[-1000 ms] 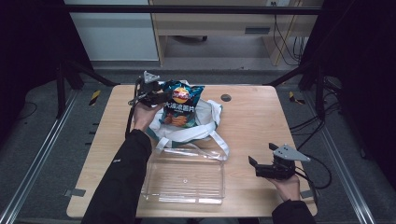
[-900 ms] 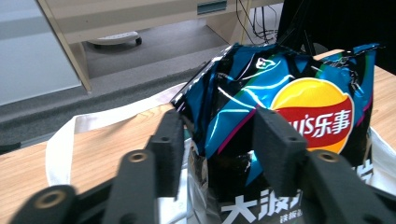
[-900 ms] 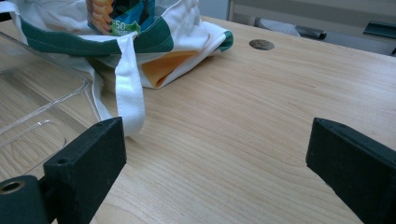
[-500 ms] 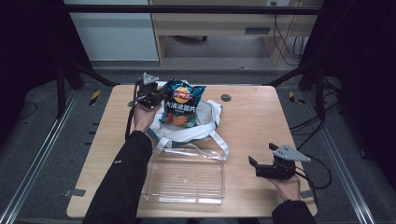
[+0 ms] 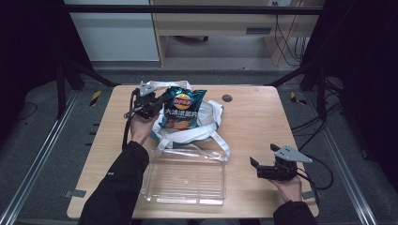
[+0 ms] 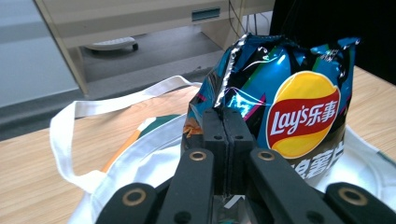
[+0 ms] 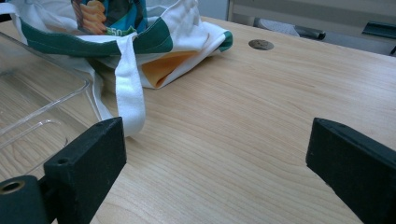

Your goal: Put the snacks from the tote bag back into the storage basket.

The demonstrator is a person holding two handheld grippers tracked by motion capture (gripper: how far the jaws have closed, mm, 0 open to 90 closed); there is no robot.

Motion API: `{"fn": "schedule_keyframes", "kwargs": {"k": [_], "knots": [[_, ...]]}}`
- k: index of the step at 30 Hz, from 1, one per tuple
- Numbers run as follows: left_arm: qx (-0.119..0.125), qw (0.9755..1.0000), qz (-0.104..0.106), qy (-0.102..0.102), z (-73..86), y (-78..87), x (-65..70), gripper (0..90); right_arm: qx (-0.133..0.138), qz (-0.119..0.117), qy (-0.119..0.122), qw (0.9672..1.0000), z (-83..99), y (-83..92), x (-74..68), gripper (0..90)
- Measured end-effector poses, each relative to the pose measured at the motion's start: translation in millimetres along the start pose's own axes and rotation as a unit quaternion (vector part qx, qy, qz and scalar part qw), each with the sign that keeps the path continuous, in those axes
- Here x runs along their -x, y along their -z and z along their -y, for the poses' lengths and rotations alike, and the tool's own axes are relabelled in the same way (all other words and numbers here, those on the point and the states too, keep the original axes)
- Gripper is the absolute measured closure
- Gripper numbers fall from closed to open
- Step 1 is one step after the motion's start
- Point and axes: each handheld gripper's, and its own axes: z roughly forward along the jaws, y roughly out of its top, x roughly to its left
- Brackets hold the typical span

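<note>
A blue Lay's chip bag [image 5: 180,112] stands in the mouth of a white and green tote bag [image 5: 209,126] at the table's far middle. My left gripper [image 5: 162,99] is at the bag's left edge. In the left gripper view the gripper [image 6: 222,112] has its jaws pressed together on the crimped side seam of the chip bag [image 6: 299,107], above the tote bag [image 6: 140,154]. My right gripper [image 5: 253,166] rests near the front right of the table. Its jaws stand wide apart over bare wood, and the gripper [image 7: 215,140] has nothing in it.
A clear plastic tray [image 5: 187,183] lies at the front middle, with the tote's strap [image 7: 130,93] draped by its corner [image 7: 28,116]. A round cable hole [image 5: 227,98] sits behind the tote. Bare wood [image 5: 267,126] spreads across the table's right side.
The left gripper's jaws have closed on the chip bag's edge, and the hand has shifted a little toward the near side. The right gripper has kept still.
</note>
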Motion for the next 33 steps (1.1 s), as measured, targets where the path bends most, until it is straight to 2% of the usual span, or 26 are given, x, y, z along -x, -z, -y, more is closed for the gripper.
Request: {"fn": "schedule_keyframes", "kwargs": {"k": [2,4,8,9,10,12,13,15,18,22,26,28,30,33], "knots": [[0.006,1.0,0.006,-0.002,1.0,-2.0,-2.6,88.6,-0.002,-0.001,0.0,1.0,0.2,-0.7,-0.4,5.3],[0.014,0.9998,0.013,-0.012,1.8,-5.8,-6.5,86.6,-0.003,-0.001,0.001,1.0,0.3,-0.9,-0.2,5.3],[0.014,0.9997,0.019,-0.009,0.0,-8.6,-11.9,71.2,-0.003,-0.001,0.001,1.0,0.2,-1.0,0.1,5.3],[0.015,0.9997,0.017,-0.01,-1.5,-9.2,-13.6,71.2,-0.003,0.0,0.001,1.0,0.1,-1.1,0.0,5.3],[0.015,0.9998,0.009,-0.009,-4.7,-10.0,-15.3,64.0,-0.003,-0.002,0.002,1.0,0.2,-1.2,0.2,5.3],[0.016,0.9998,0.008,-0.011,-7.1,-10.2,-16.5,60.3,-0.004,-0.001,0.002,1.0,0.3,-1.2,0.2,5.3],[0.022,0.9996,0.015,-0.014,-10.6,-11.4,-18.1,58.1,-0.005,-0.001,0.002,1.0,0.3,-1.6,0.0,5.3],[0.017,0.9998,0.012,-0.007,-15.0,-11.3,-19.1,55.3,-0.005,-0.001,0.002,1.0,0.3,-1.7,0.1,5.3],[0.006,0.9999,0.008,-0.005,-23.0,-19.0,-21.2,53.5,-0.004,0.0,0.003,1.0,0.4,-1.4,0.4,5.3],[-0.001,1.0,0.004,0.003,-26.5,-26.9,-22.9,51.4,-0.003,0.0,0.002,1.0,0.4,-1.3,0.6,5.3],[-0.012,0.9999,-0.001,0.003,-28.4,-37.6,-24.5,50.5,-0.005,-0.003,-0.005,1.0,1.4,-1.3,2.4,5.5],[-0.016,0.9998,0.003,0.012,-28.4,-45.2,-25.1,50.8,-0.005,-0.001,-0.005,1.0,2.1,-0.7,4.1,5.5],[-0.019,0.9997,0.003,0.018,-28.4,-56.0,-25.2,56.1,-0.002,0.002,-0.009,1.0,2.3,0.8,5.6,5.5],[-0.019,0.9995,0.006,0.024,-28.3,-61.4,-25.0,61.9,-0.001,0.002,-0.007,1.0,2.4,1.4,5.5,5.5]]}}
